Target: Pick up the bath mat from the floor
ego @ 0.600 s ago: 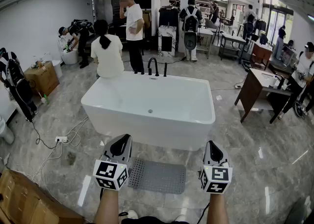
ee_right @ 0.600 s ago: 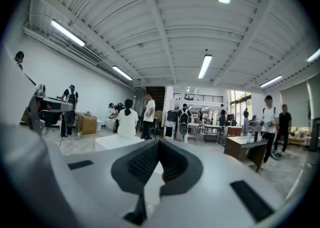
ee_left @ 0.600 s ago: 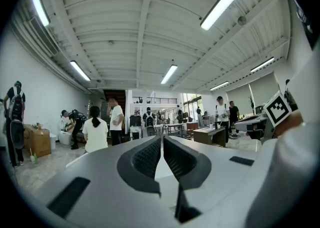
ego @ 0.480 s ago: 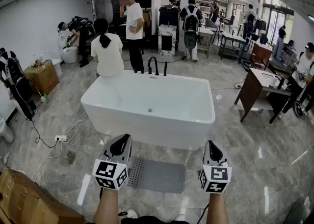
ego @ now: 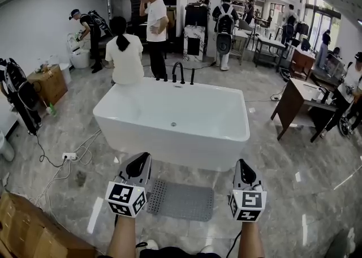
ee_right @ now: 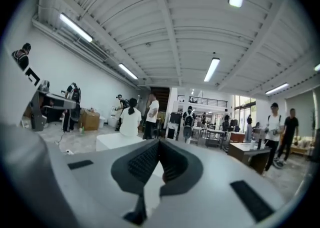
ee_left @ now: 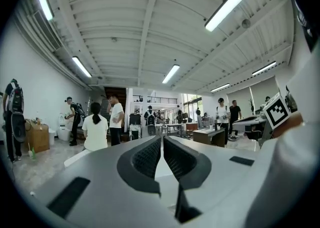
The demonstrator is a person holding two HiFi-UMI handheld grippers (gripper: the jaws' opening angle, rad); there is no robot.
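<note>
Floor (ego: 317,189): grey marble, viewed from standing height; the view has been shifted only slightly in the last half second.
Bathtub (ego: 169,146): white, set just beyond the mat.
Bath mat (ego: 184,200): grey, laid flat on the floor by the tub's near side, untouched.
Left gripper (ego: 140,160): jaws pressed together on nothing, held level.
Right gripper (ego: 243,165): likewise closed and empty.
Change: neither gripper has been lowered; the pick-up is judged not yet begun.
</note>
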